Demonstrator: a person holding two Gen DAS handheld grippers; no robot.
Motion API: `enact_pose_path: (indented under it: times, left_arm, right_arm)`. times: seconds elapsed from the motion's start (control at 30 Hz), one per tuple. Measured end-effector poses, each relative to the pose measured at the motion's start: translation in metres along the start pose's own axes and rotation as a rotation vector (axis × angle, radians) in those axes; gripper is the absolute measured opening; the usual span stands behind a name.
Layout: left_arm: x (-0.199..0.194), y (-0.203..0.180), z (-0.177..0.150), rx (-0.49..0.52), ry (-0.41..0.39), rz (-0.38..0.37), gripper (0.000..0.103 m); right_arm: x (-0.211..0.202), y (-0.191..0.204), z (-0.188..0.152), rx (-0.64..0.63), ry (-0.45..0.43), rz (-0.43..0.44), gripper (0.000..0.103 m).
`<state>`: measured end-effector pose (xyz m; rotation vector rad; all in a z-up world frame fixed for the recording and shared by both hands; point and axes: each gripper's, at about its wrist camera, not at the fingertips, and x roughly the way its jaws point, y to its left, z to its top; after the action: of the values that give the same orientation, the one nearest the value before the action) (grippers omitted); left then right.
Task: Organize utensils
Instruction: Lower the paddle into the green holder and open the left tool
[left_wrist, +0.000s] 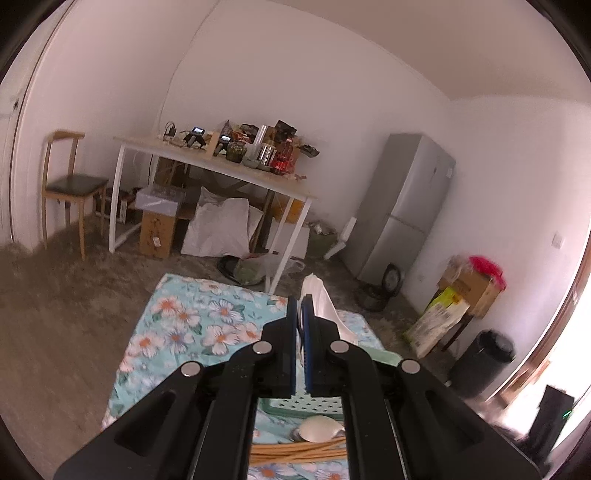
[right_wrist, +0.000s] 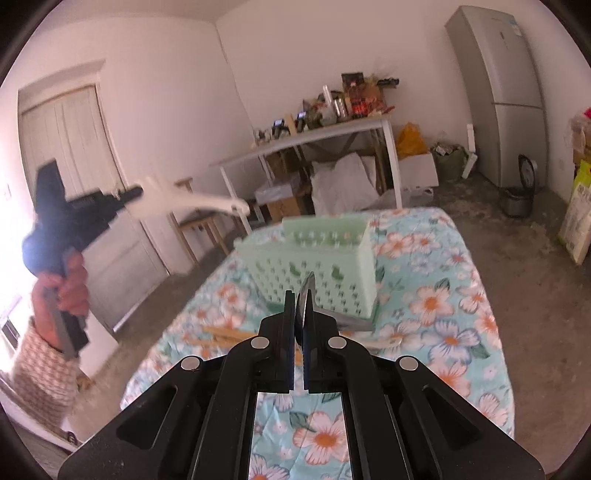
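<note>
My left gripper (left_wrist: 300, 301) is shut on a white plastic utensil (left_wrist: 318, 295), whose end sticks up past the fingertips. In the right wrist view the left gripper (right_wrist: 135, 192) is raised at the left in a person's hand (right_wrist: 70, 284), and the long white utensil (right_wrist: 199, 201) juts out level, blurred. My right gripper (right_wrist: 300, 295) is shut on a thin dark metal utensil (right_wrist: 307, 286), seen edge-on. It hangs above the floral cloth (right_wrist: 436, 306), just in front of a pale green perforated basket (right_wrist: 317, 258). Wooden chopsticks (left_wrist: 295, 452) and a spoon (left_wrist: 319, 430) lie by the basket (left_wrist: 303, 404).
More chopsticks (right_wrist: 229, 336) and a metal piece (right_wrist: 356, 325) lie at the basket's foot. Behind stand a cluttered white table (left_wrist: 221, 166), a wooden chair (left_wrist: 70, 184), a grey fridge (left_wrist: 402, 206), boxes (left_wrist: 469, 291) and a black bin (left_wrist: 480, 365).
</note>
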<state>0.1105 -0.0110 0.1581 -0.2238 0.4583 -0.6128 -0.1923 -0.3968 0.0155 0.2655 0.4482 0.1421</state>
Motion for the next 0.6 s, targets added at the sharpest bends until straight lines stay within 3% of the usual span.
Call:
enact_pose_path:
  times: [0.2,0.43,0.6]
  left_arm:
    - [0.023,-0.014,0.004,0.090,0.057,0.039,0.002]
    - [0.072,-0.028,-0.002,0.252,0.170,0.160,0.002]
    - [0.113,-0.032,-0.011,0.305,0.267,0.178,0.003]
  right_arm:
    - [-0.027,-0.008,0.024,0.006,-0.086,0.021,0.002]
    - [-0.046,-0.016,0.044,0.049,-0.148,0.083,0.002]
    - [-0.053,-0.022,0.064,0.087,-0.184,0.151,0.002]
